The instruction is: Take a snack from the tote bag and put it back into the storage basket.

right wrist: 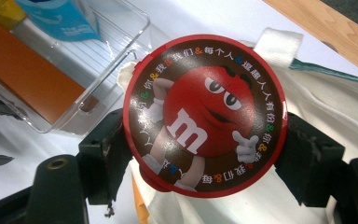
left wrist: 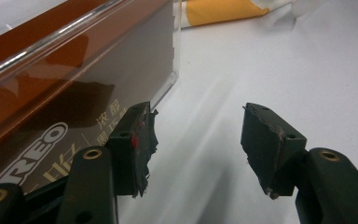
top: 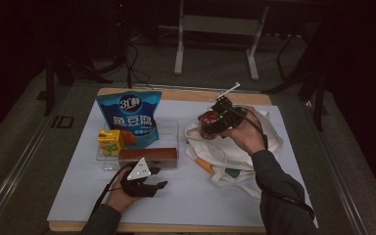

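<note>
Two grippers are seen in the high view. The right gripper point(top: 215, 120) is held right of the frame's centre, above a white tote bag point(top: 235, 152), and a round red M&M's tin point(top: 208, 123) is clamped between its jaws. The left gripper point(top: 144, 183) is rested low in the frame, just below a clear plastic tray point(top: 169, 128), with its jaws set apart and nothing between them. A blue snack pouch point(top: 132, 115), a yellow juice carton point(top: 110, 141) and a brown Oreo box point(top: 148, 154) are kept in the tray, left of centre. Everything is laid on a white table sheet point(top: 191, 196).

Seen in the left gripper view, the two black jaws are spread wide over the sheet point(left wrist: 261, 60), and nothing is gripped. The Oreo box point(left wrist: 51, 102) is seen behind the tray wall point(left wrist: 165, 46) at the left of the frame, just beside the left-hand jaw; contact cannot be judged. An orange strip of the bag point(left wrist: 219, 10) is shown at the top edge.

Seen in the right gripper view, the tin point(right wrist: 205, 114) is pinched at its rim by both jaws in the middle of the frame, its lid turned to the camera. The bag point(right wrist: 335, 112) is spread beneath it at right, and the tray point(right wrist: 98, 42) with the box point(right wrist: 23, 70) is placed at upper left.
</note>
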